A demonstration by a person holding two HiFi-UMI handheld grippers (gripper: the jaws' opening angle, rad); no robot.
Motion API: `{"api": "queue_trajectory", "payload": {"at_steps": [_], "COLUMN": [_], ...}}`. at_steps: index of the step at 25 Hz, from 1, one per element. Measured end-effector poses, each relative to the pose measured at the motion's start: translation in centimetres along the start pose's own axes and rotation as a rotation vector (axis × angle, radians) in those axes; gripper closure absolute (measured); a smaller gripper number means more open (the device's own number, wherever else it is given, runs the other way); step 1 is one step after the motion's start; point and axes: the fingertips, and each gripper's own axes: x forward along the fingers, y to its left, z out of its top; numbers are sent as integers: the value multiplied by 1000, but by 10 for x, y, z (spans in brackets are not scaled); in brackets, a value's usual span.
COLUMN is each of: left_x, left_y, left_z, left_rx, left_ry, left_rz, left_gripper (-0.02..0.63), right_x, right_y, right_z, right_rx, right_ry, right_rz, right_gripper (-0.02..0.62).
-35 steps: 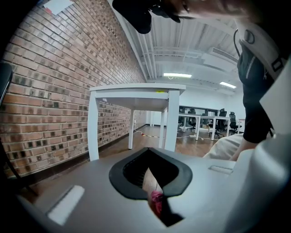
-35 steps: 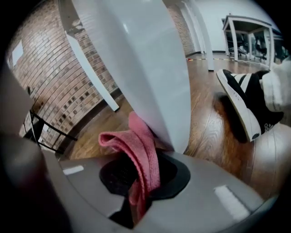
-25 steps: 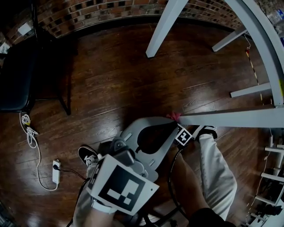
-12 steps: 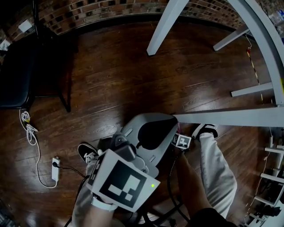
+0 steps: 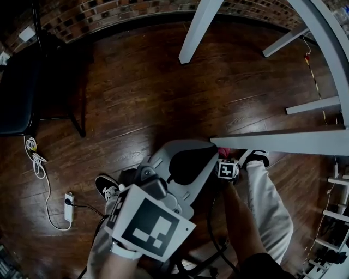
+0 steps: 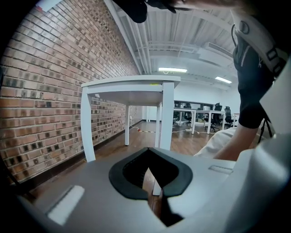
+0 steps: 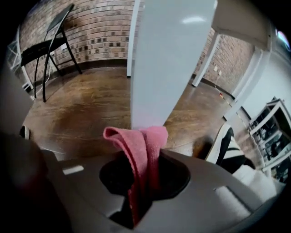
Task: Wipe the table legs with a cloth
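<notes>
A pink cloth (image 7: 143,145) is pinched in my right gripper (image 7: 145,159), which is shut on it. Its folded top presses against the foot of a white table leg (image 7: 170,59). In the head view that leg (image 5: 278,143) runs across the right side, with the cloth (image 5: 223,151) just under its foot end. There the right gripper (image 5: 222,157) is mostly hidden behind my left gripper (image 5: 210,144). The left gripper (image 6: 146,150) is shut on nothing and held beside the leg's foot, its jaw tips meeting.
More white table legs (image 5: 196,30) (image 5: 311,104) stand farther off on the dark wood floor. A black chair (image 5: 22,92) is at the left by the brick wall (image 5: 109,13). A power strip (image 5: 69,210) and cable lie lower left. The person's shoes (image 5: 109,190) (image 5: 255,159) flank the grippers.
The right gripper with the cloth has slid a little from the tip of the leg's foot to just below it. The left gripper has barely shifted.
</notes>
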Motion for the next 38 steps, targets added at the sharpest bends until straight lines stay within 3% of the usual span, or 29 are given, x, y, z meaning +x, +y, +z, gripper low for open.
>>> {"api": "queue_trajectory", "payload": {"at_steps": [7, 26, 38], "left_x": [1, -2, 6], "left_y": [0, -2, -31], "left_z": [1, 6, -14], "left_rx": [1, 55, 121], "left_ry": [5, 3, 51], "left_rz": [-1, -19, -94], "left_gripper": [606, 606, 606], "right_x": [-9, -58, -113], "right_y": [1, -14, -19], "right_z": [18, 42, 68], "right_rx": [-108, -93, -85], "right_ry": [-28, -90, -152], "right_rz": [32, 44, 67], "right_gripper": [548, 548, 548]}}
